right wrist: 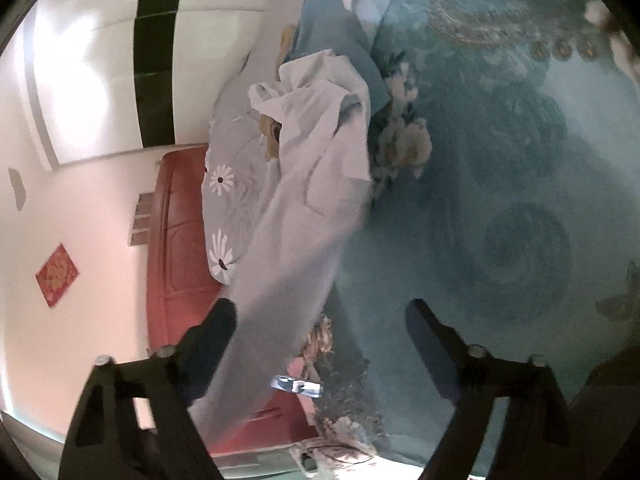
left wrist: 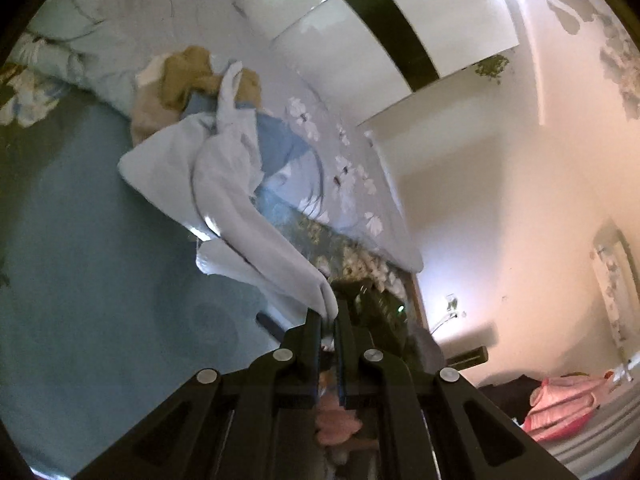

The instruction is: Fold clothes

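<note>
The pale blue garment (left wrist: 236, 184) hangs stretched from the left gripper (left wrist: 329, 320), whose jaws are pressed together on a corner of the cloth. From that pinch the fabric runs away toward a heap of other clothes (left wrist: 192, 80), tan and darker blue, lying at the edge of the floral quilt (left wrist: 320, 128). In the right wrist view the same garment (right wrist: 304, 184) trails as a long band down toward the camera, passing just inside the left finger (right wrist: 216, 332) of the right gripper (right wrist: 320, 324). That gripper's jaws stand wide apart, and no cloth is pinched between them.

Under the garment lies the teal bedspread (right wrist: 500, 200), printed with large rosettes and flower clusters; wide stretches of it show bare to the right of the cloth in the right wrist view and below it in the left. The bunched quilt with white daisies (right wrist: 220, 216) borders the bedspread on the far side. Beyond it stands a red headboard (right wrist: 176, 240) against a white wall (right wrist: 80, 220), which carries a small red square decoration (right wrist: 56, 274). A dark vertical stripe (right wrist: 158, 52) crosses the glossy panel above. In the left wrist view a pink item (left wrist: 560, 408) lies at the lower right edge, blurred.
</note>
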A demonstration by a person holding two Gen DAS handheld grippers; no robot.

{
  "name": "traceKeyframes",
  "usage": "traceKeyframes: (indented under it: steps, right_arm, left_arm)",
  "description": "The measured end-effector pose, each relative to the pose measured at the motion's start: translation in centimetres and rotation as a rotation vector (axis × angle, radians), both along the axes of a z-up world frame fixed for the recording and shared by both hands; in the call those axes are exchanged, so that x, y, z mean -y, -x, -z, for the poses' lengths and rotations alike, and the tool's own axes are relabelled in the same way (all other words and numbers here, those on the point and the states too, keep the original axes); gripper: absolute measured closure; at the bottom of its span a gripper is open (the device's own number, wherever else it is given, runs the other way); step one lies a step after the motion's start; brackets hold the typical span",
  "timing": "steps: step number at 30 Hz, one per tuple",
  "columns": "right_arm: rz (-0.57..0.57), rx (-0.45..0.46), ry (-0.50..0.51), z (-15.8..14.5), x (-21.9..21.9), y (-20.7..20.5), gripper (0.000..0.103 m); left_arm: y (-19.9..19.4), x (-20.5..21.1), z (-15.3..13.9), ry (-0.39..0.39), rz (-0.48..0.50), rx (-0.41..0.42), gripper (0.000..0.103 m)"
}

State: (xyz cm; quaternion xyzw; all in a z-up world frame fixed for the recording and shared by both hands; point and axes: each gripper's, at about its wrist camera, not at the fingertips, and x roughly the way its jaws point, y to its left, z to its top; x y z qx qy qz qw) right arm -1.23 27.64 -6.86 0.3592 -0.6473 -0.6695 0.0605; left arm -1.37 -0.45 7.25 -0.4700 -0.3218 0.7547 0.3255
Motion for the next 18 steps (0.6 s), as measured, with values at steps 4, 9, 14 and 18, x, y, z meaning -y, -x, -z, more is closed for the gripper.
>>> traceKeyframes:
  steps: [4,9,14,18]
  right_arm:
    - [-0.017,0.034,-0.027,0.2,0.0,0.0,0.036]
    - [-0.076,0.077,-0.025,1.0,1.3,0.8,0.081]
    - [-0.053,0.076,-0.152,-0.5,0.0,0.4,0.098]
    - [0.006,0.076,-0.287,-2.6,-2.8,-0.2,0.099]
  left_arm:
    - [-0.8,0.7,1.7,-0.055,0.006,0.074,0.097]
    - [-1.7,-0.3,2.0,-0.058,0.056,0.103,0.097]
    - [-1.6,-0.4,2.5,-0.023,0.094,0.13,0.097]
    - [-0.7,0.6,4.5,0.002,0.099,0.21,0.082]
